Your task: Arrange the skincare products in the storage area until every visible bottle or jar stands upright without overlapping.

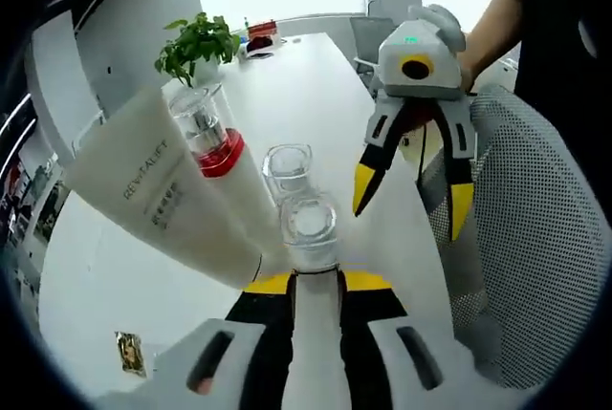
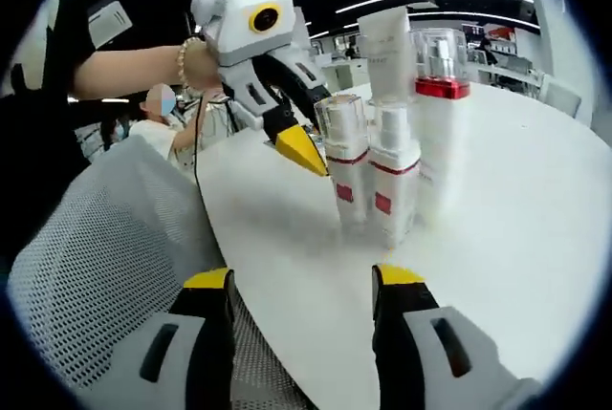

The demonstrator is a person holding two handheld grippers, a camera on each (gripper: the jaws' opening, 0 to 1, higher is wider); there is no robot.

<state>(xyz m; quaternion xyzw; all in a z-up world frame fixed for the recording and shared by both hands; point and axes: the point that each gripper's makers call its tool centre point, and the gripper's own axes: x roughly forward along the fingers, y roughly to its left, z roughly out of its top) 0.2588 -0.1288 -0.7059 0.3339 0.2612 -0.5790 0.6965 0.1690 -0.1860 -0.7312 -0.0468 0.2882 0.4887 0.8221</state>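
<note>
My left gripper (image 1: 320,282) is shut on a small white bottle (image 1: 311,224) with a clear cap, which stands upright on the white table (image 1: 316,85). A second small bottle (image 1: 287,169) stands just behind it. A taller bottle with a red band (image 1: 208,131) and a white tube (image 1: 158,195) rise to their left. My right gripper (image 1: 411,200) hovers open to the right of them. In the right gripper view, my right gripper (image 2: 301,281) is open and holds nothing. It faces the two small bottles (image 2: 344,157) (image 2: 394,176), with the left gripper (image 2: 316,147) on the left one.
A grey mesh chair (image 1: 535,238) sits at the table's edge beside the right gripper. A potted plant (image 1: 199,45) and small items stand at the table's far end. A small foil packet (image 1: 129,353) lies near the left gripper. A person's arm (image 2: 124,71) holds the left gripper.
</note>
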